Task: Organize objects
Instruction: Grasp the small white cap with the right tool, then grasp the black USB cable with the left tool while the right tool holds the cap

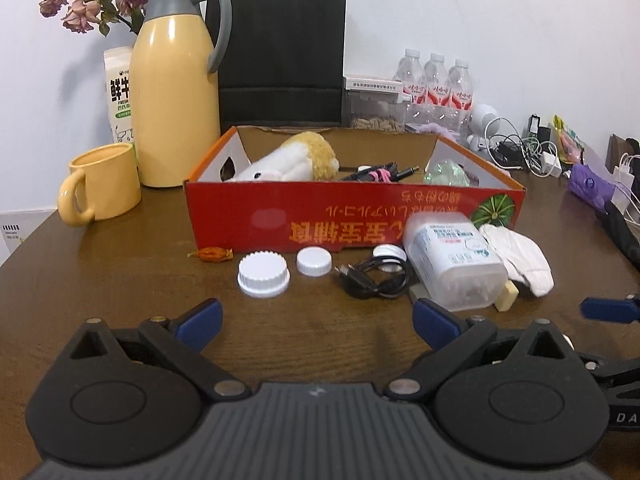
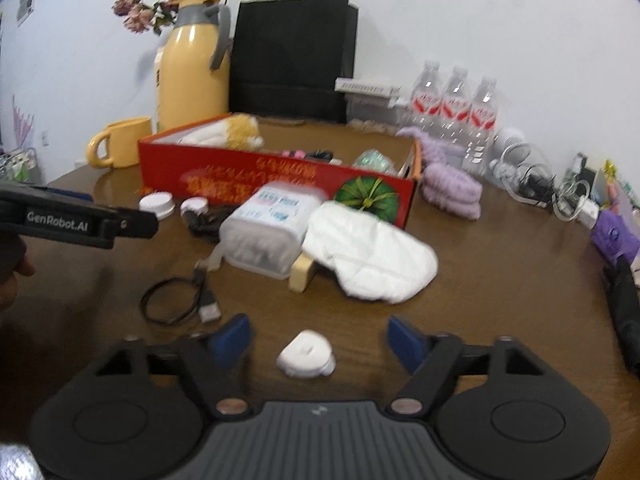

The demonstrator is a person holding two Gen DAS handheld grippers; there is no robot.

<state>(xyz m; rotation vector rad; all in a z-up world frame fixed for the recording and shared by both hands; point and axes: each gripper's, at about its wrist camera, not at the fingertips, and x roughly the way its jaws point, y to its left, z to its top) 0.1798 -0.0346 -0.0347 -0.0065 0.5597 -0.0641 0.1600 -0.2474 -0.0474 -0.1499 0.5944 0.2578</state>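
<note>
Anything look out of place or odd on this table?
Yes. Two white lids lie loose before the red box with no matching bottles, and a clear plastic container lies tipped on its side.

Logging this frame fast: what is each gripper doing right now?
Left gripper: open, holding nothing, above the bare table.
Right gripper: open, holding nothing; a small white object lies on the table between its fingers.

A dark brown wooden table stands against a plain white wall (evenly lit).
</note>
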